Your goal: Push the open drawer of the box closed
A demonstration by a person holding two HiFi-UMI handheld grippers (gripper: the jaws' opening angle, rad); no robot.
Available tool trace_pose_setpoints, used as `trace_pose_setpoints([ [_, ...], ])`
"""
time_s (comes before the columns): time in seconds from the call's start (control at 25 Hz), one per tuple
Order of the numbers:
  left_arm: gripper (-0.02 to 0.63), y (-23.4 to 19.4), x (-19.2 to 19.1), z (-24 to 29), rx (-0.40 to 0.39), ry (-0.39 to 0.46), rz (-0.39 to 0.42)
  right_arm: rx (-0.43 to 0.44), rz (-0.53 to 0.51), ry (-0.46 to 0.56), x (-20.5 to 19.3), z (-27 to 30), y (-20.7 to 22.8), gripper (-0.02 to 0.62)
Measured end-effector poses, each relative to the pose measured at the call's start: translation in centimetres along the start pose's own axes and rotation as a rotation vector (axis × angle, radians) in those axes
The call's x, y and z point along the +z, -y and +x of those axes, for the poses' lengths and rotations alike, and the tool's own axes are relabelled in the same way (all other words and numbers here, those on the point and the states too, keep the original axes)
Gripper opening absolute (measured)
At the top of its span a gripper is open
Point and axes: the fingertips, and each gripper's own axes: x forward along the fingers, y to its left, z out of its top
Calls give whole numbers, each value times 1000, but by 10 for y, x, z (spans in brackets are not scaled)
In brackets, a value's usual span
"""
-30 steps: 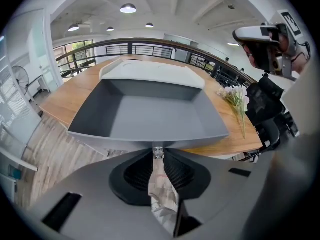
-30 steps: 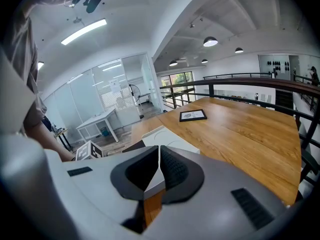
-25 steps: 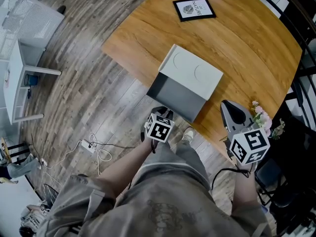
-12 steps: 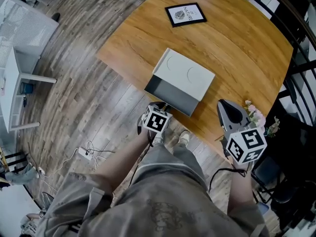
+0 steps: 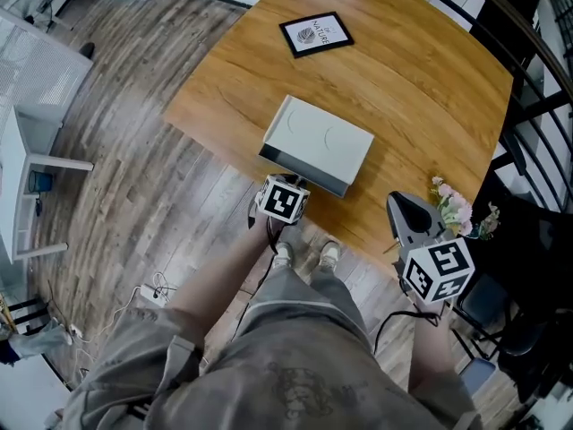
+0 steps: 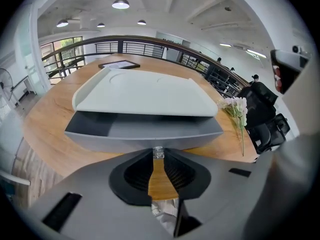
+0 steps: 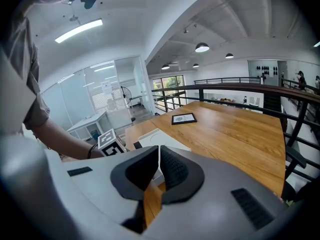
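A white box [image 5: 322,137] lies on the wooden table [image 5: 412,79] near its front edge. Its grey drawer [image 5: 301,172] sticks out only a narrow strip toward me. In the left gripper view the drawer front [image 6: 145,136] fills the width just ahead of the jaws, under the box's lid [image 6: 145,91]. My left gripper [image 5: 288,186] is at the middle of the drawer front, its tips [image 6: 158,153] closed on a small clear knob there. My right gripper [image 5: 405,202] hangs shut and empty over the table edge, right of the box [image 7: 160,138].
A framed picture [image 5: 314,34] lies at the table's far side. Pink flowers [image 5: 452,206] lie by the table's right edge, close to my right gripper. A black railing [image 5: 528,79] runs behind the table. Cables [image 5: 161,289] lie on the plank floor at left.
The drawer has slid well into the box, from standing wide open to a narrow strip. My left gripper went forward with it. The right gripper stayed beside the table edge.
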Motion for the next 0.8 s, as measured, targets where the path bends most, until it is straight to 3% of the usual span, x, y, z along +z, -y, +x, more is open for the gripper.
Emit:
trace_pose_setpoints([
  [0.2, 77, -1, 14, 6, -8, -7, -6, -16, 22, -19, -14, -4, -5, 35],
  [0.52, 78, -5, 28, 16, -27, 18, -88, -47, 40, -25, -21, -11, -9, 35],
  [0.8, 101, 2, 17, -15, -1, 72, -55, -57, 19, -6, -11, -14, -15, 35],
])
